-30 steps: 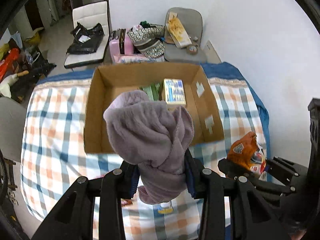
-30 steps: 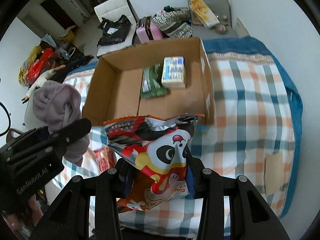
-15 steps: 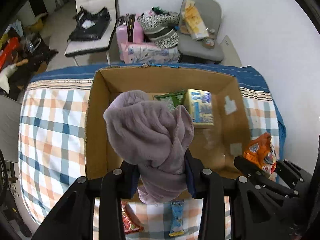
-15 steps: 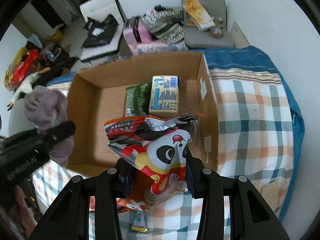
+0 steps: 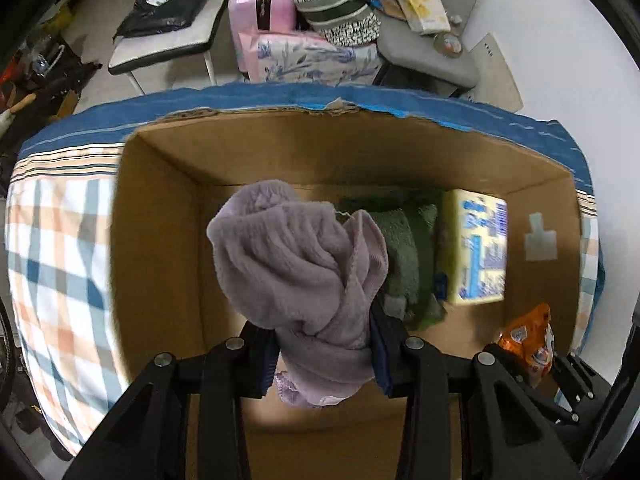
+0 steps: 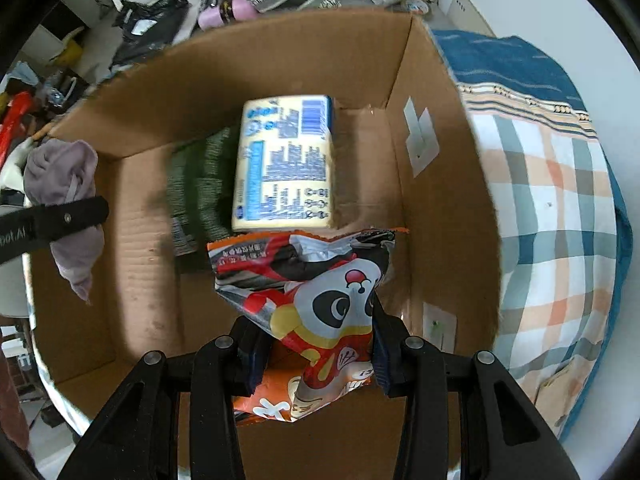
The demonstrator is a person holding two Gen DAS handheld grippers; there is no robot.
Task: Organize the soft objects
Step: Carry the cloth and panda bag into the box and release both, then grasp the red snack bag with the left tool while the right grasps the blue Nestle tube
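My left gripper (image 5: 324, 356) is shut on a lilac fleece cloth (image 5: 296, 264) and holds it above the open cardboard box (image 5: 160, 248). My right gripper (image 6: 316, 356) is shut on a panda snack bag (image 6: 316, 304), also held over the box (image 6: 440, 184). Inside the box lie a green towel (image 5: 404, 256) and a yellow-and-blue pack (image 5: 476, 248); both show in the right wrist view, the towel (image 6: 200, 184) left of the pack (image 6: 288, 164). The left gripper with the cloth (image 6: 60, 196) shows at the left of the right wrist view, and the snack bag (image 5: 528, 340) at the lower right of the left wrist view.
The box stands on a bed with a plaid cover (image 6: 552, 200) and blue edge (image 5: 80, 120). Behind the bed are a white chair (image 5: 168, 36), a pink case (image 5: 260, 0), a grey chair (image 5: 432, 52) and piled bags. A white wall is at the right.
Both grippers have moved forward and down over the box with their loads. The box now fills both views and the bed's front is out of sight.
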